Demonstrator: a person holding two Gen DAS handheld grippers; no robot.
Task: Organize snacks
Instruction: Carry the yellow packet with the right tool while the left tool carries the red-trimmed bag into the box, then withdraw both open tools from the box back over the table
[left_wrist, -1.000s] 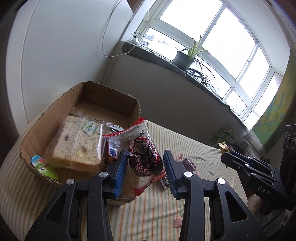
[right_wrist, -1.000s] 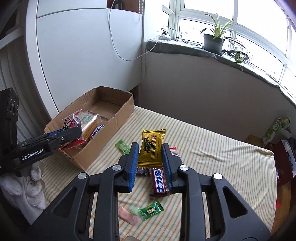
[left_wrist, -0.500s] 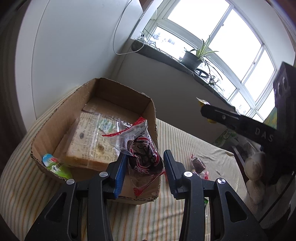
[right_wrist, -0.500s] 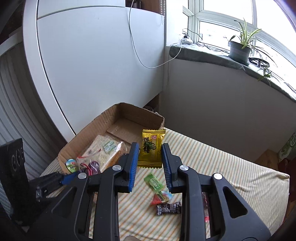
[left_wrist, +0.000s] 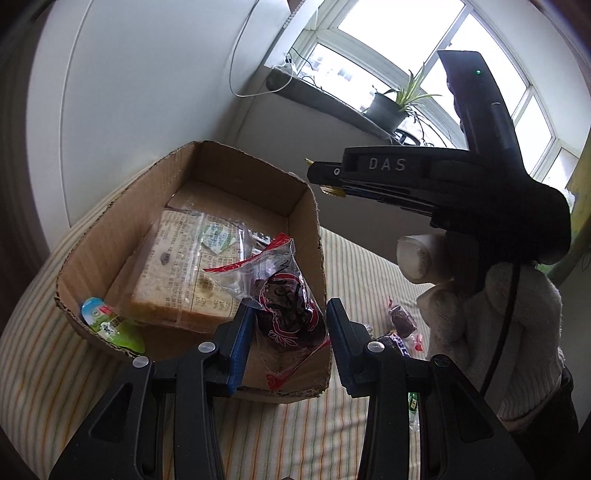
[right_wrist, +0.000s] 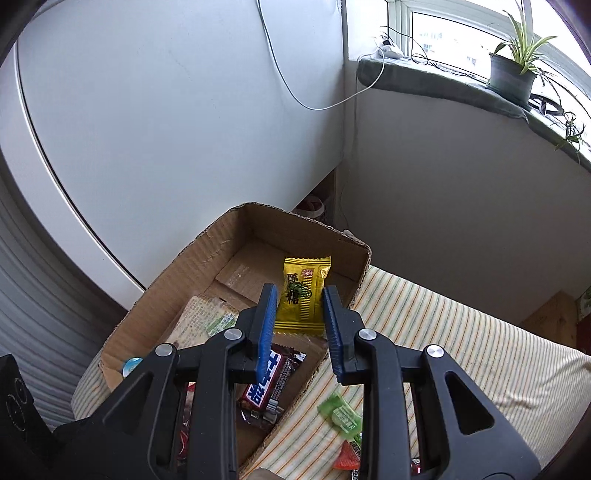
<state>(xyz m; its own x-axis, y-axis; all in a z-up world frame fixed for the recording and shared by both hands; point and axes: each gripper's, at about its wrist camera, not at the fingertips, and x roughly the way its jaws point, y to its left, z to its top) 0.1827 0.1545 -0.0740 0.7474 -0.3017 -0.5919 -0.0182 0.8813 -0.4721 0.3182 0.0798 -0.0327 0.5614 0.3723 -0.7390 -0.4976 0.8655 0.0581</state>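
Observation:
A cardboard box (left_wrist: 110, 236) stands on a striped cloth; it also shows in the right wrist view (right_wrist: 207, 254). It holds a wrapped bread loaf (left_wrist: 177, 269), a green-white pouch (left_wrist: 110, 325) and a brown candy bar (right_wrist: 269, 384). My left gripper (left_wrist: 290, 325) is shut on a clear red-printed snack bag (left_wrist: 284, 306) over the box's near corner. My right gripper (right_wrist: 300, 302) is shut on a yellow sachet (right_wrist: 303, 291) and holds it above the box; the gripper also shows from the side in the left wrist view (left_wrist: 325, 173).
Loose sweets lie on the striped cloth (right_wrist: 461, 354) right of the box: a green one (right_wrist: 341, 413), a red one (right_wrist: 347, 458), a dark red one (left_wrist: 402, 317). A white wall panel (right_wrist: 166, 110) stands behind the box. A potted plant (right_wrist: 513, 74) sits on the sill.
My right gripper has carried the yellow sachet left, from over the cloth to above the box. My left gripper, still holding the snack bag, has come closer over the box's near corner.

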